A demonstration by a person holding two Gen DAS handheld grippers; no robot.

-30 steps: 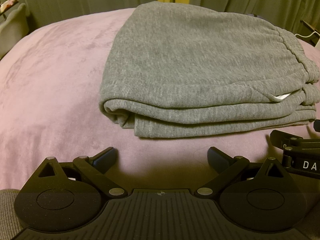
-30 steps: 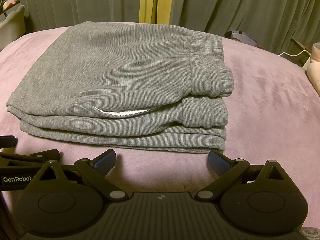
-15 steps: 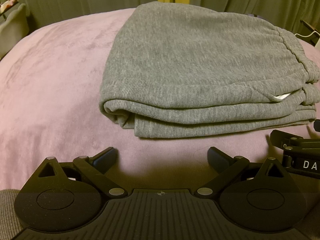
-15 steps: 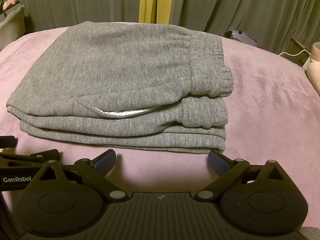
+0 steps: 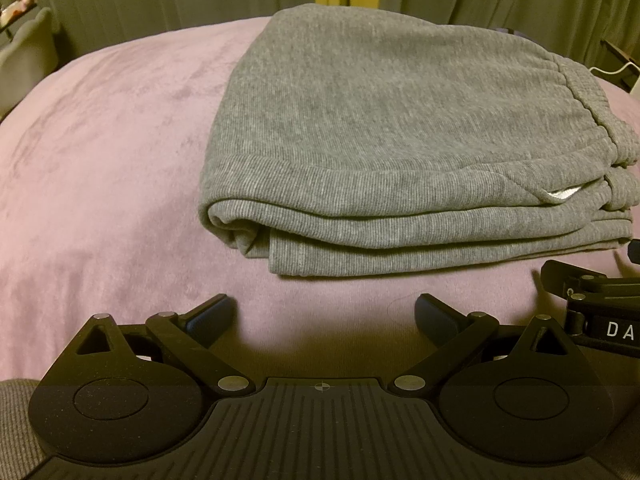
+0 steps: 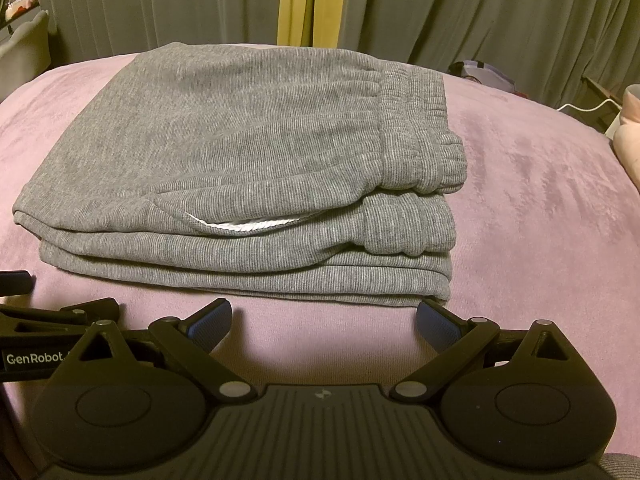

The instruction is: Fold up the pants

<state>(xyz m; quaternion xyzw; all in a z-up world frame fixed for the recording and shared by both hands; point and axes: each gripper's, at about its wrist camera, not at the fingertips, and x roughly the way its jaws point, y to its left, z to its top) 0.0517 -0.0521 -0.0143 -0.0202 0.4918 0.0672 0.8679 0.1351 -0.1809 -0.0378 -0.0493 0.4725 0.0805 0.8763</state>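
Note:
Grey ribbed pants [image 5: 392,148] lie folded in a thick stack on a pink bed cover, elastic waistband at the right; they also show in the right wrist view [image 6: 248,176], with a white pocket lining peeking out. My left gripper [image 5: 324,314] is open and empty, just short of the stack's near edge. My right gripper [image 6: 324,320] is open and empty, its right fingertip [image 6: 434,322] close to the stack's near right corner. Each gripper shows at the edge of the other's view.
The pink bed cover [image 5: 100,168] spreads left of the pants and to their right [image 6: 540,220]. Grey-green curtains [image 6: 480,8] with a yellow strip hang behind. A pink cushion [image 6: 630,136] and a white cable sit at the far right edge.

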